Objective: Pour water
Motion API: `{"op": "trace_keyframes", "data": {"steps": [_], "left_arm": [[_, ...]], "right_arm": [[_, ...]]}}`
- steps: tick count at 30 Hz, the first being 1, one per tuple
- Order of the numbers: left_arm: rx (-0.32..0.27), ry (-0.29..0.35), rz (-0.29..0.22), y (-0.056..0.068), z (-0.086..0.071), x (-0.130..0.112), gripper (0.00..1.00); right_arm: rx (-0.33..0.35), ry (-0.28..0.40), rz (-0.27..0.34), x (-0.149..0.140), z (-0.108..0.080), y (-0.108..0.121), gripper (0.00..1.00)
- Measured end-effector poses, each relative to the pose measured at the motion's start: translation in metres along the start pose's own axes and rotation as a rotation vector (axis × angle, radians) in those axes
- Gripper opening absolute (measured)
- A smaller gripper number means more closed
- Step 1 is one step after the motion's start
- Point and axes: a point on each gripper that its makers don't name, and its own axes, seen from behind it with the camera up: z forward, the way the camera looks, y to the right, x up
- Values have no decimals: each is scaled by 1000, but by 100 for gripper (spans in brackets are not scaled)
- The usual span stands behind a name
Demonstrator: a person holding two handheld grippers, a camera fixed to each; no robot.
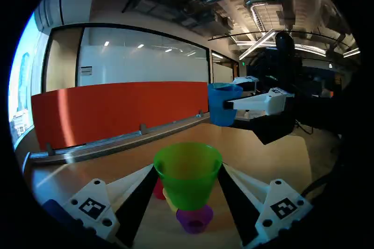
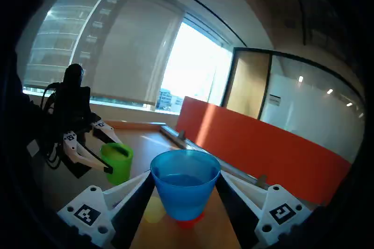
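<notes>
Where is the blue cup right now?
In the right gripper view the blue cup sits low in the middle, held by the right gripper above the wooden table; the green cup is farther off to its left.

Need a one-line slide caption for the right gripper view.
Right gripper holds a blue cup of water upright; farther off, the left gripper holds a green cup.

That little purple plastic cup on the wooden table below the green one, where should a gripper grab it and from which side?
Grip the small purple plastic cup across its wall just under the rim, coming level from its right in the left gripper view. It looks upright, narrowing downward; a yellow plastic cup and a red one crowd its left.
</notes>
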Motion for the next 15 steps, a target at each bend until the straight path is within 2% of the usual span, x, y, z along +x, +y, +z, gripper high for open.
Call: {"op": "trace_keyframes", "data": {"steps": [15], "left_arm": [[-29,-3,0,13,5,-8,86]], "right_arm": [[31,-11,-92,10,11,-4,90]]}}
